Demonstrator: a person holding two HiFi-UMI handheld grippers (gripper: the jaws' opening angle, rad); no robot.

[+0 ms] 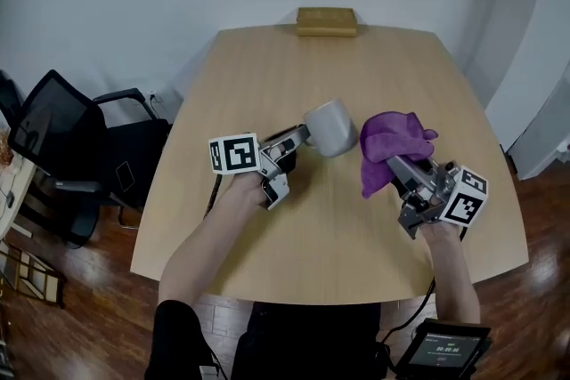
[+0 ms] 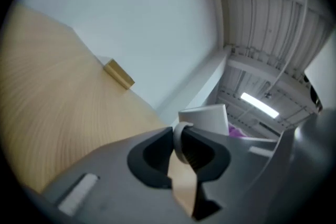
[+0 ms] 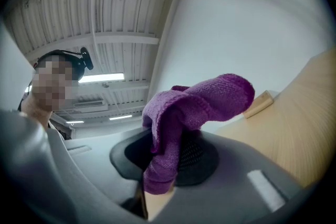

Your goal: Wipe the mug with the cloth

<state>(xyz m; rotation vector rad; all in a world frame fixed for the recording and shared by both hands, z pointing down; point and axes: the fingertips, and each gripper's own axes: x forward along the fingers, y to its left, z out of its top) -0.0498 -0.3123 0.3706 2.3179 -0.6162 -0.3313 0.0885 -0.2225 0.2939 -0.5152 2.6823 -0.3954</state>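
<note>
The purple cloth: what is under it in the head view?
The right tool is shut on the purple cloth from below; bare table lies beneath. The folds cover the tool's tips and part of the table.

The room was bright, and the light was even. It came from long white ceiling lamps (image 2: 260,104) high above the pale wooden table (image 1: 321,245). Only soft, faint shadows lay on the table. The dark wooden floor (image 1: 543,271) beside the table shone with glare. Both gripper views bent round at the edges, with black corners. Things closest to the lens looked blurry.
</note>
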